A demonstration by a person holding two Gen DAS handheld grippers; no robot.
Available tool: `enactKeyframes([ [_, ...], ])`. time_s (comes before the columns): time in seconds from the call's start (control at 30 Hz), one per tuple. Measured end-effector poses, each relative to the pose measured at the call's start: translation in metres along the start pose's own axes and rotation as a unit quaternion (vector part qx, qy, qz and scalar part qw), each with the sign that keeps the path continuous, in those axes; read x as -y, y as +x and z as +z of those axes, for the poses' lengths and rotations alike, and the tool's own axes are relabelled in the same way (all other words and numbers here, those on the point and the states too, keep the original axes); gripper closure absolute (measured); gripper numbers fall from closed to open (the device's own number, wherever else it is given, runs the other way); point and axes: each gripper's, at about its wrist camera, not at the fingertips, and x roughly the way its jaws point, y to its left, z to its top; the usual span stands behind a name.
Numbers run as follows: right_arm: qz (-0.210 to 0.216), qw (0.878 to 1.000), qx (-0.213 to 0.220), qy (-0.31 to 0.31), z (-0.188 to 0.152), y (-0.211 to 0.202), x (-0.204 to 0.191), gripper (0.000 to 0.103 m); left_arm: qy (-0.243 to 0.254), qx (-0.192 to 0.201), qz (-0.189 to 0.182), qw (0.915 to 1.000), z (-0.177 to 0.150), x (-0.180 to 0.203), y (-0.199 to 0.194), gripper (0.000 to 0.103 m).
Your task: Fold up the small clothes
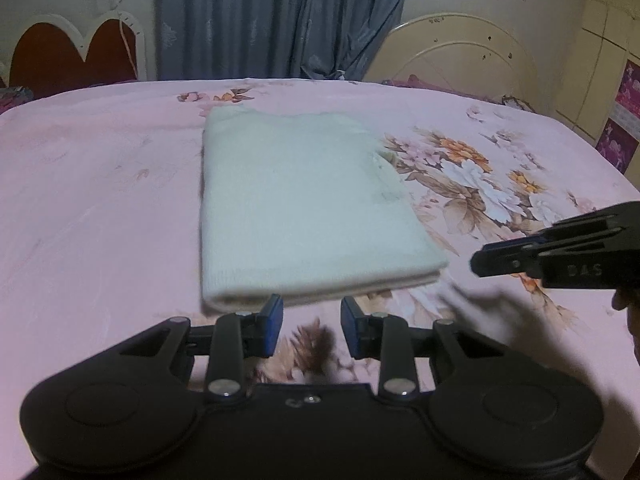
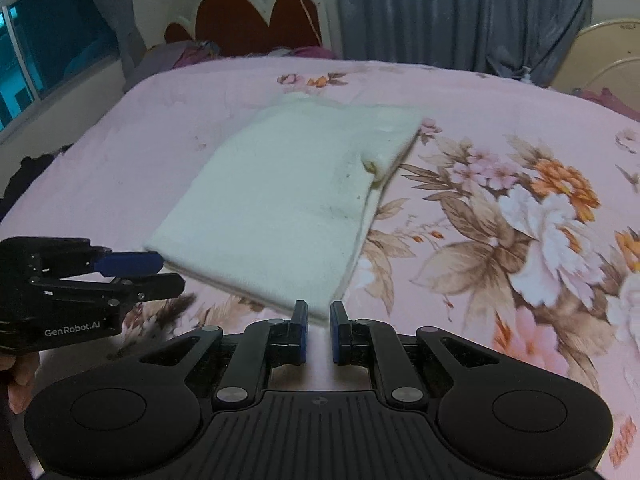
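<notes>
A pale cream garment (image 1: 296, 208) lies folded into a flat rectangle on the pink floral bedsheet (image 1: 100, 200); it also shows in the right wrist view (image 2: 288, 204). My left gripper (image 1: 311, 314) is open and empty, just short of the garment's near folded edge. My right gripper (image 2: 319, 314) is open and empty, just short of the garment's near right corner. The right gripper appears from the side in the left wrist view (image 1: 560, 252), off the garment's right side. The left gripper appears in the right wrist view (image 2: 132, 272) by the garment's near left corner.
The bedsheet (image 2: 500, 152) has a large flower print to the right of the garment. A heart-shaped headboard (image 1: 72, 52) and grey curtains (image 1: 272, 16) stand beyond the bed. A window (image 2: 44, 44) is at the far left.
</notes>
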Motion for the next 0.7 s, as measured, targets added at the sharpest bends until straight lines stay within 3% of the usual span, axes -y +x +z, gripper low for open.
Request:
enactKeyframes([
  [0.07, -0.006, 1.000, 0.007, 0.003, -0.006, -0.012, -0.003, 0.093, -0.008, 0.004, 0.004, 0.9999, -0.004, 0.004, -0.008, 0.062],
  [0.1, -0.012, 1.000, 0.010, 0.008, -0.010, -0.017, -0.004, 0.093, -0.014, 0.007, 0.009, 0.9998, -0.006, 0.006, -0.012, 0.046],
  [0.13, -0.020, 1.000, 0.010, 0.012, -0.014, -0.022, -0.004, 0.093, -0.018, 0.014, 0.018, 0.9996, -0.009, 0.010, -0.018, 0.036],
  [0.17, -0.033, 0.999, 0.008, 0.019, -0.018, -0.026, -0.005, 0.087, -0.020, 0.021, 0.024, 0.9993, -0.011, 0.012, -0.024, 0.036],
  [0.2, -0.048, 0.998, 0.007, 0.025, -0.021, -0.031, -0.004, 0.050, -0.021, 0.023, 0.029, 0.9991, -0.013, 0.015, -0.029, 0.035],
  [0.27, -0.072, 0.996, 0.039, 0.028, -0.034, -0.049, -0.005, 0.001, -0.030, 0.021, 0.034, 0.9987, -0.016, 0.019, -0.040, 0.034],
  [0.47, -0.084, 0.994, 0.057, 0.042, -0.063, -0.101, -0.012, 0.000, -0.040, 0.043, 0.045, 0.9973, -0.030, 0.035, -0.088, 0.029],
  [0.6, -0.075, 0.992, 0.091, 0.036, -0.079, -0.139, -0.030, 0.000, -0.024, 0.077, 0.041, 0.9959, -0.043, 0.051, -0.123, 0.033],
  [0.63, -0.074, 0.992, 0.095, 0.034, -0.083, -0.146, -0.034, 0.000, -0.018, 0.077, 0.051, 0.9955, -0.046, 0.056, -0.129, 0.067],
  [0.67, -0.073, 0.992, 0.099, 0.034, -0.085, -0.152, -0.037, 0.000, -0.017, 0.074, 0.054, 0.9957, -0.048, 0.058, -0.133, 0.093],
  [0.7, -0.074, 0.991, 0.102, 0.035, -0.087, -0.156, -0.040, 0.000, -0.017, 0.072, 0.054, 0.9958, -0.050, 0.061, -0.138, 0.091],
])
